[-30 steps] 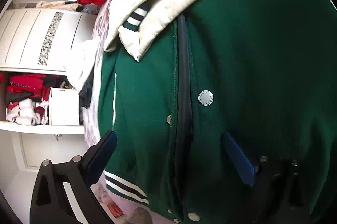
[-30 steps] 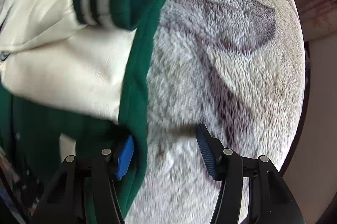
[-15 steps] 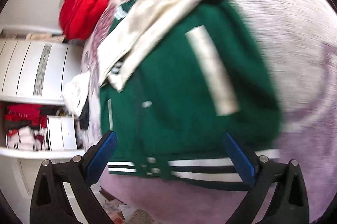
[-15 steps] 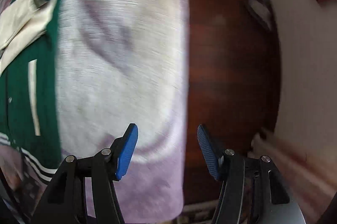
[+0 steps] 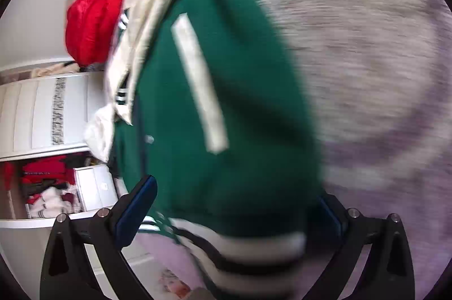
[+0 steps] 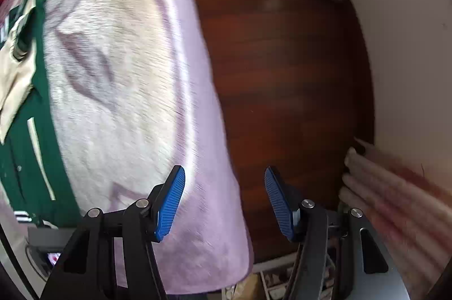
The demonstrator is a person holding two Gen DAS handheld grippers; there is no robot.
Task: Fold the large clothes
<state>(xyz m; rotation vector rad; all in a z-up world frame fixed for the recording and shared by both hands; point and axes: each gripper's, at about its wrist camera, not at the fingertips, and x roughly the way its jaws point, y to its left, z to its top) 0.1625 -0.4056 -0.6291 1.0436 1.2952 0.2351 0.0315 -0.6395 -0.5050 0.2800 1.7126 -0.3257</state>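
Hem of green jacket blurred, cut off between left hand-held gripper fingers.

A bed covered by a plush blanket carries everything. The blanket is pale grey-cream with darker mauve-grey markings and a lilac border; in the right wrist view that border runs along the bed's edge, beside a dark red-brown wooden floor. A green varsity jacket lies directly on the blanket, its cream sleeves folded over the body, a cream stripe across the green, and its black-and-white striped hem at the near end. Beyond the jacket, at the bed's far side, a red padded garment sits bunched. A white cloth lies just beside the jacket's left edge.
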